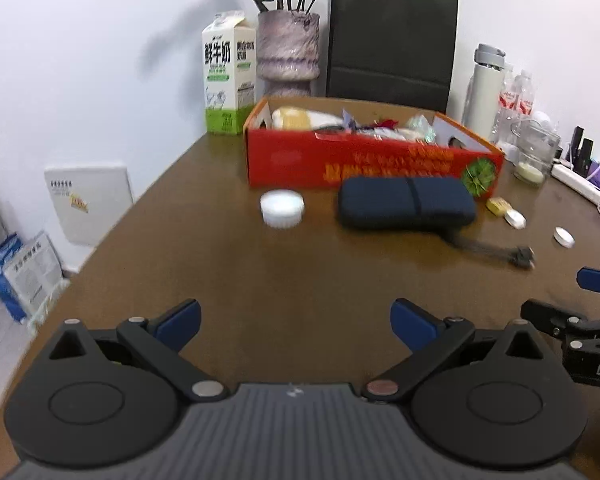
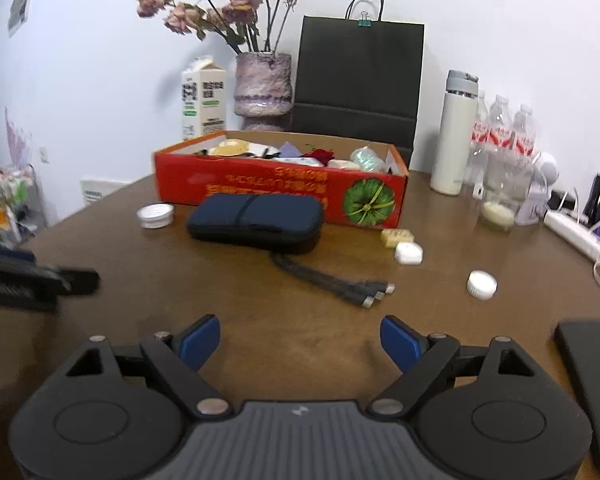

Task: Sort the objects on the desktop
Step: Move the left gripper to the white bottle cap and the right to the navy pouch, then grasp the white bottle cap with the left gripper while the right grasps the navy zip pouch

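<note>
A red cardboard box [image 1: 364,164] [image 2: 268,192] with several items inside stands on the brown table. In front of it lie a dark blue zip case [image 1: 406,202] [image 2: 256,218], a large white lid [image 1: 282,208] [image 2: 155,215], a black cable bundle [image 1: 496,252] [image 2: 340,280], a yellow packet [image 1: 498,204] [image 2: 397,237], a white earbud case [image 1: 515,219] [image 2: 409,253] and a small white cap [image 1: 563,237] [image 2: 481,285]. My left gripper [image 1: 296,322] is open and empty above bare table. My right gripper [image 2: 300,338] is open and empty, near the cable ends.
A milk carton [image 1: 228,80], a vase of dried roses [image 1: 288,52], a black paper bag [image 2: 358,76], a white thermos [image 2: 456,132], water bottles [image 2: 504,136], a glass jar [image 2: 500,200] and a power strip [image 2: 576,232] stand along the back. A black flat object [image 2: 592,380] lies at the right.
</note>
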Available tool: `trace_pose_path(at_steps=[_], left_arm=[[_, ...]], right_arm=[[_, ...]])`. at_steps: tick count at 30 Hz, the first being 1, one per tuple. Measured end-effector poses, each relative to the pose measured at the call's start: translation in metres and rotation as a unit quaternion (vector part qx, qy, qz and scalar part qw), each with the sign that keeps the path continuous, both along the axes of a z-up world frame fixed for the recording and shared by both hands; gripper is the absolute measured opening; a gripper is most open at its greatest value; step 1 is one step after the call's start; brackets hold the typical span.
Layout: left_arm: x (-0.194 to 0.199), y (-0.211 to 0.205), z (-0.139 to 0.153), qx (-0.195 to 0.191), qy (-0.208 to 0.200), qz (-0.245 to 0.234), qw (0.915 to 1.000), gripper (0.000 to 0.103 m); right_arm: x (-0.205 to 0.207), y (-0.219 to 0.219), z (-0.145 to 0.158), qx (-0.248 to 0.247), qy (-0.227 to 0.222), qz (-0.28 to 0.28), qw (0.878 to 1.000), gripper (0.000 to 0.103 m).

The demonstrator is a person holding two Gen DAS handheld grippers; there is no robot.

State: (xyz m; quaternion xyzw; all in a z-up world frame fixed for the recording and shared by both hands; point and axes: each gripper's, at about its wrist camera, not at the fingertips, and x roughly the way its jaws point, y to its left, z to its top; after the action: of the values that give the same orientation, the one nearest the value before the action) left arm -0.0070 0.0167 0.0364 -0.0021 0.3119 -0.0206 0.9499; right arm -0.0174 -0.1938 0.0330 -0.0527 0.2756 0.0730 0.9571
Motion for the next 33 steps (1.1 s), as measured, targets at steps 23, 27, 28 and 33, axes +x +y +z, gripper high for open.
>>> trace_pose_path(at_steps=[23, 27, 28, 33], left_arm=[[0.141, 0.010, -0.022, -0.069, 0.023, -0.036, 0.9967, 0.041], [0.138, 0.010, -0.022, -0.063, 0.018, -0.033, 0.9973, 0.041], [0.137, 0.009, -0.023, -0.057, 0.017, -0.026, 0.9979, 0.041], [0.136, 0.019, -0.023, -0.059, 0.013, -0.002, 0.9981, 0.040]], right_arm=[[0.150, -0.016, -0.003, 0.242, 0.052, 0.039, 0.968, 0.042], [0.124, -0.004, 0.021, 0.223, 0.019, 0.080, 0.971, 0.034], [0.124, -0.001, 0.021, 0.223, 0.025, 0.087, 0.971, 0.035], [0.141, -0.005, 0.004, 0.260, 0.083, 0.100, 0.957, 0.047]])
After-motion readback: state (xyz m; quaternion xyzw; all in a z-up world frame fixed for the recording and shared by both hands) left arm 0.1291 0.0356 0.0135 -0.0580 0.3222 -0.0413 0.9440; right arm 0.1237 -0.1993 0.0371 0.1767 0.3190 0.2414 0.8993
